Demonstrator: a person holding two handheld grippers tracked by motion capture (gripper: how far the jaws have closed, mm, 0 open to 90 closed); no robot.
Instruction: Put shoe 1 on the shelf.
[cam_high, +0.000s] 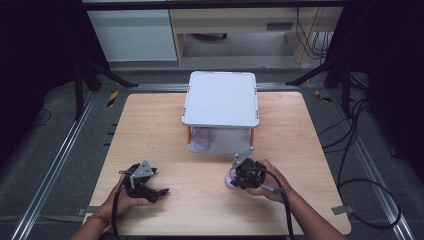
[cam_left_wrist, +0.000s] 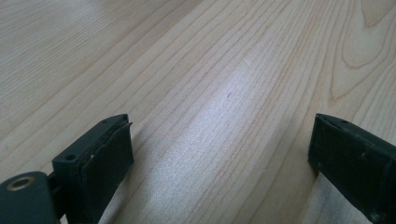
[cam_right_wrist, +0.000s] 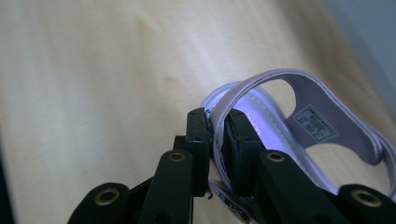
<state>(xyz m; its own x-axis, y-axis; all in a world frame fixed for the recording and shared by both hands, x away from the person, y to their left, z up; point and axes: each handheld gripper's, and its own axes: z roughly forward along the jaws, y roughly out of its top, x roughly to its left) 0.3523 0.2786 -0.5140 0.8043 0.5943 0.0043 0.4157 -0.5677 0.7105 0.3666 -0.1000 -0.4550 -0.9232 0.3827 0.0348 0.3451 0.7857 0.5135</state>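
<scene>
A: What does the bench (cam_high: 165, 125) look like?

B: Pale wood with plain grain, standing on grey floor (cam_high: 45, 165) with metal rails either side. A white two-tier stand (cam_high: 221, 97) with orange posts sits at its far middle. Beyond that are a light cabinet (cam_high: 132, 30) and a wooden desk (cam_high: 235, 20); black cables (cam_high: 360, 150) lie on the floor right of the stand.

A: And the lilac sandal (cam_right_wrist: 280, 116)?

B: On the bench just in front of the stand, slightly right. The right gripper (cam_right_wrist: 215, 133) has its fingers closed on the sandal's strap, which is pinched between the pads.

A: The other hand?

B: The left gripper (cam_left_wrist: 219, 154) rests well left of the stand, near the bench's front edge, fingers wide apart over bare wood, holding nothing.
</scene>
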